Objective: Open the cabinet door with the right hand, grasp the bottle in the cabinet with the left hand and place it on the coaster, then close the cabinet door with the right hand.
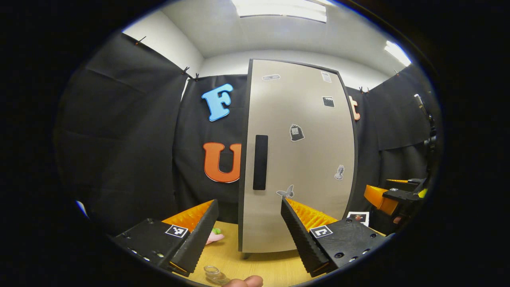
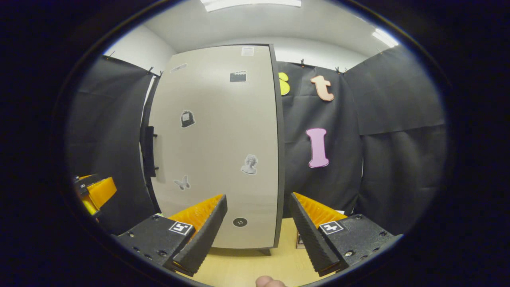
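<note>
A tall beige cabinet [image 1: 303,159] stands on the wooden table with its door shut, and a black vertical handle [image 1: 260,162] sits near the door's left edge. In the right gripper view the same cabinet [image 2: 219,147] stands ahead and left, its handle [image 2: 149,151] at the left edge. My left gripper [image 1: 250,229] is open, short of the door, with nothing between its fingers. My right gripper [image 2: 258,227] is open too, facing the door's lower right part. The right gripper [image 1: 394,195] also shows at the far right of the left gripper view. A clear round coaster [image 1: 214,274] lies on the table near me.
A pink and green small object [image 1: 215,236] lies on the table left of the cabinet. A white card [image 1: 358,218] stands at the cabinet's right. Black cloth walls close in the booth. The other gripper [image 2: 95,191] shows at the left of the right gripper view.
</note>
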The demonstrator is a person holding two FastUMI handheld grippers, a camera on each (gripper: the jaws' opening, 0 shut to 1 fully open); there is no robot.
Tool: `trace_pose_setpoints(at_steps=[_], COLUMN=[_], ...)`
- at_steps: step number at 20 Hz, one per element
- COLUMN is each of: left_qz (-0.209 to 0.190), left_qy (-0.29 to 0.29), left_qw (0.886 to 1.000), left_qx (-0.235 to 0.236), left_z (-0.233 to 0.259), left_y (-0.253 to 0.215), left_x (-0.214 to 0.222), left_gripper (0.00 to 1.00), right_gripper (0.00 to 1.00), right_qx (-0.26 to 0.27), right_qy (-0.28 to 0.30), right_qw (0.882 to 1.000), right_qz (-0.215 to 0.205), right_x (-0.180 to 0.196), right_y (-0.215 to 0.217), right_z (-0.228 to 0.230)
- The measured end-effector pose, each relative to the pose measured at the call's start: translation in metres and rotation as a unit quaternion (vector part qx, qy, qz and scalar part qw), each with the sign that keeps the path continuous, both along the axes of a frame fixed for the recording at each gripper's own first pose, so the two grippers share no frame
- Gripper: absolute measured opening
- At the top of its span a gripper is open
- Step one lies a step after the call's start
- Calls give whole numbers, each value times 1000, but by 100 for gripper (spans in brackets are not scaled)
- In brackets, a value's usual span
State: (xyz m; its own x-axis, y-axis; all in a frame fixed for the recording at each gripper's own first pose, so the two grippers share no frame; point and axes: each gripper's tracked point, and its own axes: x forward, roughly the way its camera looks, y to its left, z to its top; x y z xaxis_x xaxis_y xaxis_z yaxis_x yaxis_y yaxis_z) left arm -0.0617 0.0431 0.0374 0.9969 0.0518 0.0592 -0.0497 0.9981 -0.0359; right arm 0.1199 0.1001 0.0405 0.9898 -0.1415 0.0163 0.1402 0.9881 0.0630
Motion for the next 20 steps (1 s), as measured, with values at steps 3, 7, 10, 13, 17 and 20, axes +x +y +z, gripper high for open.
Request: trace_pose_setpoints(at_steps=[3,7,10,13,17,20], left_qz=[9,14,20,29,40,50], left_qy=[-2,3,8,9,14,16], left_qw=[1000,1000,1000,999,999,998], left_qx=[1,5,7,10,15,19], left_z=[2,-2,-4,-4,-6,-6], left_y=[2,4,6,7,6,8], left_x=[-3,-7,-11,-16,-26,-33], left_gripper=[95,95,95,95,95,95], right_gripper=[100,100,99,100,99,100], right_qx=[0,-8,-8,-6,-7,-3], right_qy=[1,2,9,15,20,26], right_qw=[1000,999,999,998,997,996], right_qz=[15,35,44,55,70,81], right_x=[4,7,8,8,7,5], right_y=[9,21,25,28,33,36], right_z=[1,0,-5,-8,-12,-17])
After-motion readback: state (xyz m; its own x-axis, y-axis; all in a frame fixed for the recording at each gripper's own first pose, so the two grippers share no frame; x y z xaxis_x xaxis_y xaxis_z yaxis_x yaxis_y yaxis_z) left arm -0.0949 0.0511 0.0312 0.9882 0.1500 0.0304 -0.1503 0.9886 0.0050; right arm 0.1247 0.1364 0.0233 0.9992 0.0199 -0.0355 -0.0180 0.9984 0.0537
